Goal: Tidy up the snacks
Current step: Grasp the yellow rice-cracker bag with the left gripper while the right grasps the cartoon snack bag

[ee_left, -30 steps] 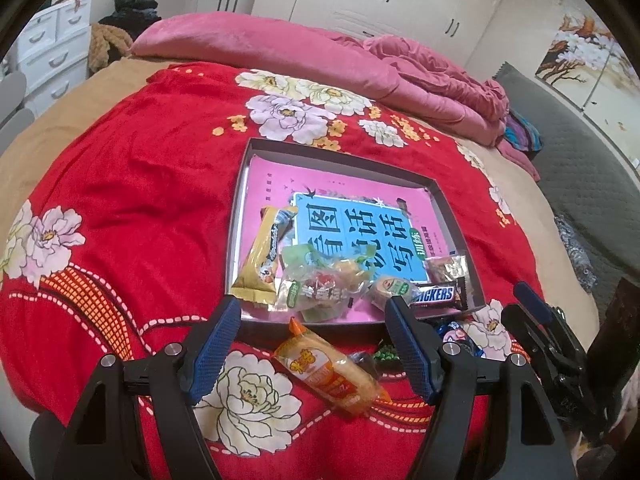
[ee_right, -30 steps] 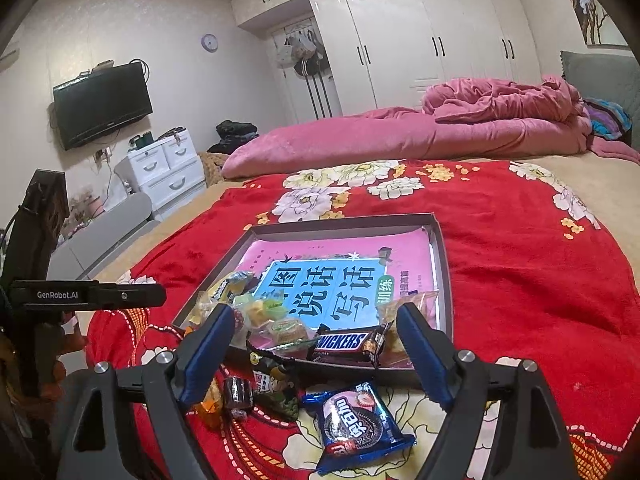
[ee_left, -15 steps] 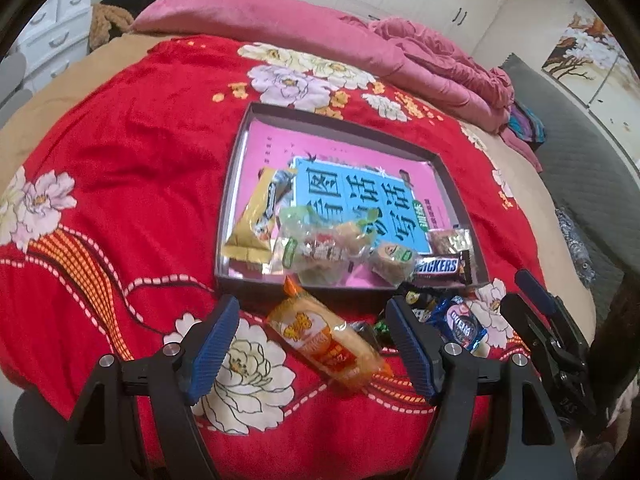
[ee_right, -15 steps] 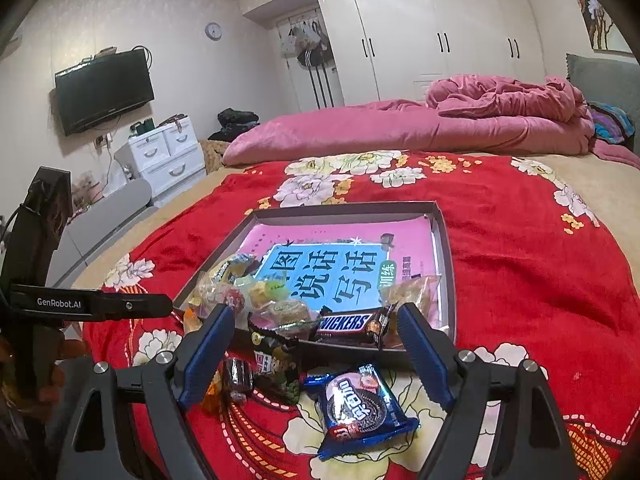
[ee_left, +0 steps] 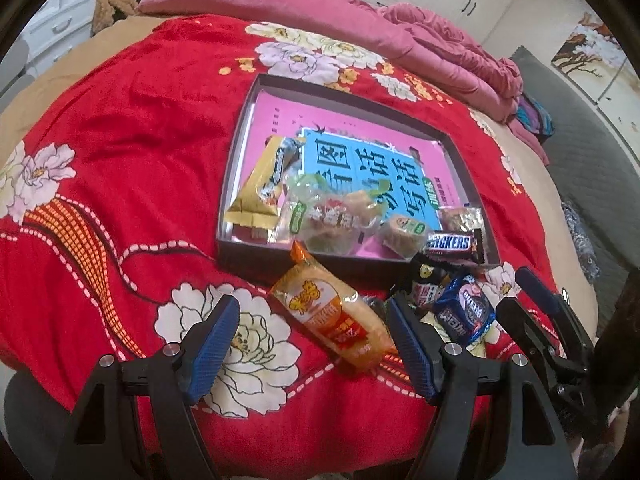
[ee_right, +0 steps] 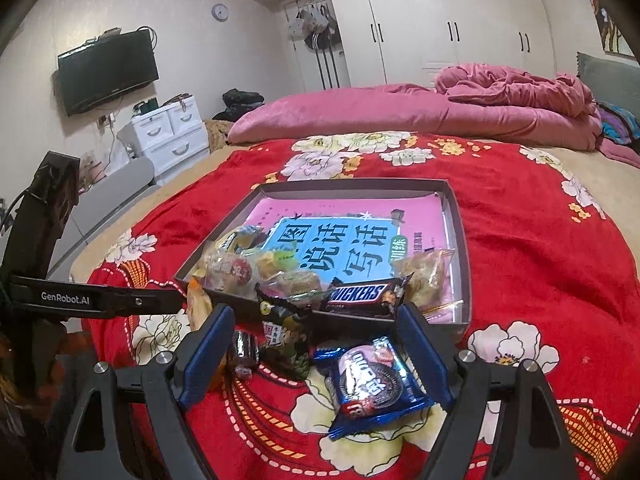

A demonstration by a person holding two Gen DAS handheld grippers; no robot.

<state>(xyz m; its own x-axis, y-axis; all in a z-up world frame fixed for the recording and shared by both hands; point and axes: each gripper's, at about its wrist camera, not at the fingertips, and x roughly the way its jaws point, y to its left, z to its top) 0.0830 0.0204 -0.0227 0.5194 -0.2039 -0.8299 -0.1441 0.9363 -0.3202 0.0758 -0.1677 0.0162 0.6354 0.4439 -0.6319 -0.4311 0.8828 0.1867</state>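
Observation:
A dark shallow tray (ee_left: 236, 152) on the red bedspread holds a pink and blue book, a yellow packet (ee_left: 264, 184), clear-wrapped sweets (ee_left: 332, 216) and a Snickers bar (ee_left: 452, 242). In front of the tray lies an orange snack packet (ee_left: 332, 320), low between the spread fingers of my left gripper (ee_left: 312, 344), which is open and not touching it. My right gripper (ee_right: 316, 360) is open above a blue Oreo packet (ee_right: 372, 380), a dark packet (ee_right: 286, 336) and a small dark candy (ee_right: 244, 350). The Snickers bar (ee_right: 360, 294) rests on the tray's near rim (ee_right: 456, 232).
Pink quilts (ee_right: 440, 116) are piled at the bed's far side. White drawers (ee_right: 172, 132) and a wall television (ee_right: 108, 72) stand to the left. The left gripper's black body (ee_right: 80, 300) reaches in from the left of the right wrist view.
The left gripper has sunk and tipped towards the orange packet, which now sits larger between its fingers. The right gripper has hardly moved.

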